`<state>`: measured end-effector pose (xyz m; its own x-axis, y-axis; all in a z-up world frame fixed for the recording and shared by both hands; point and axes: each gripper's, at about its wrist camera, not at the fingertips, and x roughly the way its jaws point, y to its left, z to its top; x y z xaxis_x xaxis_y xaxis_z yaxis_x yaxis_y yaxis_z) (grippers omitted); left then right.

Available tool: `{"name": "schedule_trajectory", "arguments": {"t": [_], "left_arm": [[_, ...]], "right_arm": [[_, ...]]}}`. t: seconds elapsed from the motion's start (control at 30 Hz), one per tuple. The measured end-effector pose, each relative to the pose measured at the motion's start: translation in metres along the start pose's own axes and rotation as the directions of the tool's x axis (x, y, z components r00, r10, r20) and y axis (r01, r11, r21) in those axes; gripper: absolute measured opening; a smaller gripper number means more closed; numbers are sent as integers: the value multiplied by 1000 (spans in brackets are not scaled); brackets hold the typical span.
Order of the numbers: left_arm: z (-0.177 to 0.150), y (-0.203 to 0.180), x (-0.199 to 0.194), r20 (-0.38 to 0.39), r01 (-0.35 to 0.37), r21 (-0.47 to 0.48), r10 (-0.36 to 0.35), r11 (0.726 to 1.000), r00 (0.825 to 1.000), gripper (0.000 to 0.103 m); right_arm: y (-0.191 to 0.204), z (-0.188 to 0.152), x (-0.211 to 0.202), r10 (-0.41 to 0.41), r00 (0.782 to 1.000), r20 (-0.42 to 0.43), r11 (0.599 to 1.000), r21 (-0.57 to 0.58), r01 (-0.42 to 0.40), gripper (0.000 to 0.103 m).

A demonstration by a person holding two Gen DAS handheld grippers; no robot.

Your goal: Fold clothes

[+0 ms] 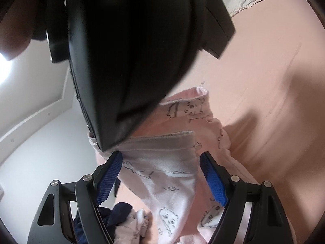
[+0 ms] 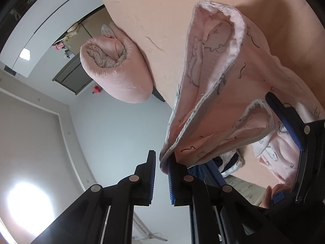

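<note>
The left wrist view shows our left gripper open around the pink cotton garment with cartoon prints, lifted above the pink bed sheet. Our right gripper stands a little apart with the hem at its tips, so we cannot tell if it grips; we judge the folding barely begun, and a dark blue and white pile of clothes waits.

Your left wrist view is evenly lit but half blocked by a dark, out-of-focus black housing filling the upper centre, with a blown-out white glare at 9 o'clock and soft grey shadows across the pink bedsheet toward 3 o'clock. Your right wrist view is brighter and sharper, with a hazy ceiling light bloom at 8 o'clock. Both pictures bend strongly at the rim and fall to black in the corners.
</note>
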<state>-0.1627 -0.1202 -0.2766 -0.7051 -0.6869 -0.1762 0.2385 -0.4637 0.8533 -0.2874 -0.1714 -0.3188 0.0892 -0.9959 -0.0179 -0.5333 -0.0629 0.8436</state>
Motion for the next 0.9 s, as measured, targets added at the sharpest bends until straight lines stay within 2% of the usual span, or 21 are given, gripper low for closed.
{"name": "schedule_trajectory", "arguments": {"t": [0.07,0.13,0.2,0.4,0.5,0.7,0.9], "left_arm": [[-4,0,-1,-13,13,-3,-13,1000,1000,78],[-8,1,-1,-26,38,-8,-38,999,999,71],[-12,2,0,-42,46,-8,-46,999,998,54],[-23,21,5,-89,98,-86,-106,991,990,15],[-28,30,4,-87,138,-107,-148,985,985,9],[-43,46,-5,-47,211,-108,-217,971,975,8],[-57,58,-7,-20,181,-91,-184,979,983,7]], "right_arm": [[3,-2,0,-16,1000,7,1000,-17,16,10],[6,-3,-1,-27,1000,9,999,-32,27,10],[7,-4,-2,-35,999,15,999,-41,36,10],[7,-3,-10,-53,998,33,997,-53,55,10],[7,-1,-13,-55,998,41,997,-58,58,10],[9,1,-20,-41,998,55,996,-83,45,10],[15,0,-19,-49,998,49,992,-115,55,10]]}}
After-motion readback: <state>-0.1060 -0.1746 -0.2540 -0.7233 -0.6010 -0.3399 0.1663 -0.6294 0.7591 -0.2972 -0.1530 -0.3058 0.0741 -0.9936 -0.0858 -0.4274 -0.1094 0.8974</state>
